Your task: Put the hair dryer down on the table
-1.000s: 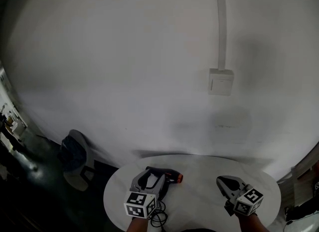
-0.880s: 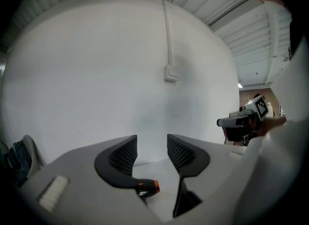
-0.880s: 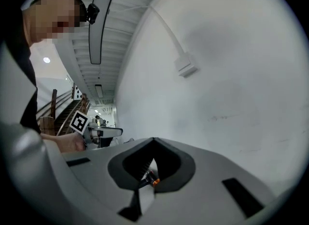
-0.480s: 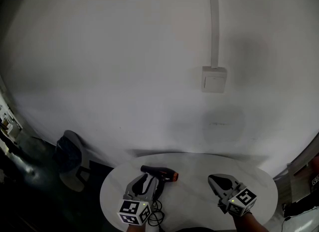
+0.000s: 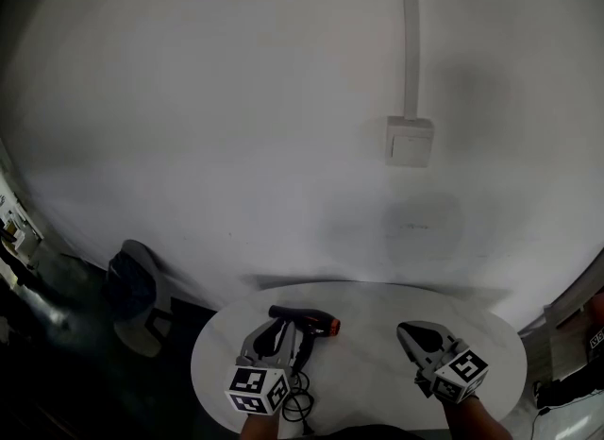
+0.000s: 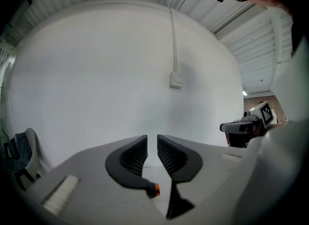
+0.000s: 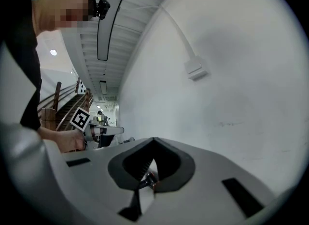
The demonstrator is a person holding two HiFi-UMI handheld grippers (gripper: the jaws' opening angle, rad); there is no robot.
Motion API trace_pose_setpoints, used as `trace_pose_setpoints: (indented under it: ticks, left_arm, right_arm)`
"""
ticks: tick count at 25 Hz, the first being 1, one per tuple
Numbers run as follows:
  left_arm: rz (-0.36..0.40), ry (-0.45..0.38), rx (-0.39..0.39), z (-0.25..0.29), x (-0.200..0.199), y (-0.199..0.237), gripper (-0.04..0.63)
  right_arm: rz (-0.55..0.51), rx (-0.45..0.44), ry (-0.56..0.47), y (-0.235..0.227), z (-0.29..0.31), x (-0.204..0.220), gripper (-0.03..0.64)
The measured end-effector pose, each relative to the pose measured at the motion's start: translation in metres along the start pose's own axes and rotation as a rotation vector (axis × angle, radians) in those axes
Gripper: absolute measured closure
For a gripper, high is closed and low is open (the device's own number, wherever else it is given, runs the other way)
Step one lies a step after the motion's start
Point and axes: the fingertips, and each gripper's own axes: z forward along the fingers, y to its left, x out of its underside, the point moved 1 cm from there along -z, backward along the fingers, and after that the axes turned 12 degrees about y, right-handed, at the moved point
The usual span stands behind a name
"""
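One black hair dryer (image 5: 304, 319) lies on the single round white table (image 5: 370, 374), just ahead of the left tongs (image 5: 280, 334). Their jaws have just been closing and are together, empty. The right tongs (image 5: 408, 330), well apart, are closed on nothing.

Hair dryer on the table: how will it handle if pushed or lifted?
The hair dryer looks rigid and lies on its side, handle out, so it probably slides rather than rolls. Its loose cord, looped beside it, looks floppy and will likely drag.
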Motion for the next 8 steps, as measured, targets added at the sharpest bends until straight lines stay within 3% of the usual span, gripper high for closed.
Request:
trace_pose_setpoints:
  ticks: [8]
  left_arm:
    - [0.001, -0.032, -0.018, -0.0008, -0.0078, 0.0074, 0.535]
  right_arm:
    - [-0.001, 0.000, -0.020, -0.0033, 0.0007, -0.0021, 0.604]
